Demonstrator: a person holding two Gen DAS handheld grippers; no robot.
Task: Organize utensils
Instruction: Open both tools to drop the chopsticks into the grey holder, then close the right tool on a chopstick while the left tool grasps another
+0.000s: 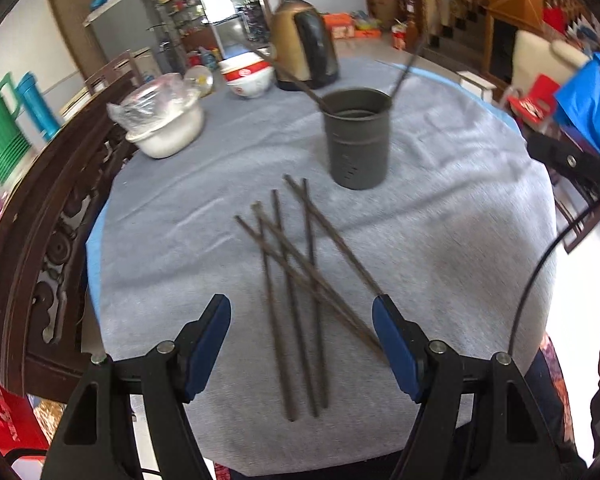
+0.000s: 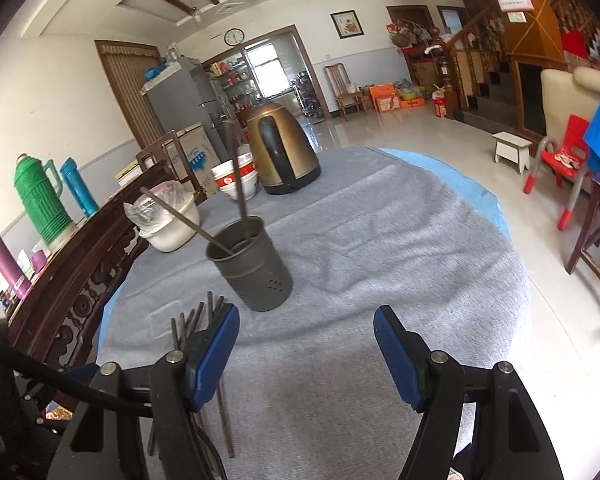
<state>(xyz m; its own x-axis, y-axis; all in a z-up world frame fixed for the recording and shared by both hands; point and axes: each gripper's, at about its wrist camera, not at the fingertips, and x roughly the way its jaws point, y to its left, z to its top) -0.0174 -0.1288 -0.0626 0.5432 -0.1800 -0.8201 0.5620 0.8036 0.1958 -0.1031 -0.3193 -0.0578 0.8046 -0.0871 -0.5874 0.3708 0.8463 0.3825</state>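
Brass kettle [image 1: 304, 40] behind holder [image 1: 358, 140], chopsticks [image 1: 300, 280] before

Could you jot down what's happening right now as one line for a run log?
left gripper: open above loose chopsticks | right gripper: open, empty | holder: upright, two chopsticks inside

Both wrist cams look down fwd, sharing holder [image 1: 357, 140] [image 2: 252, 264].

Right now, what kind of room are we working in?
Most likely a home dining and living room: a round table under a grey cloth holds a kettle, bowls and a chopstick holder, with a staircase and fridge behind.
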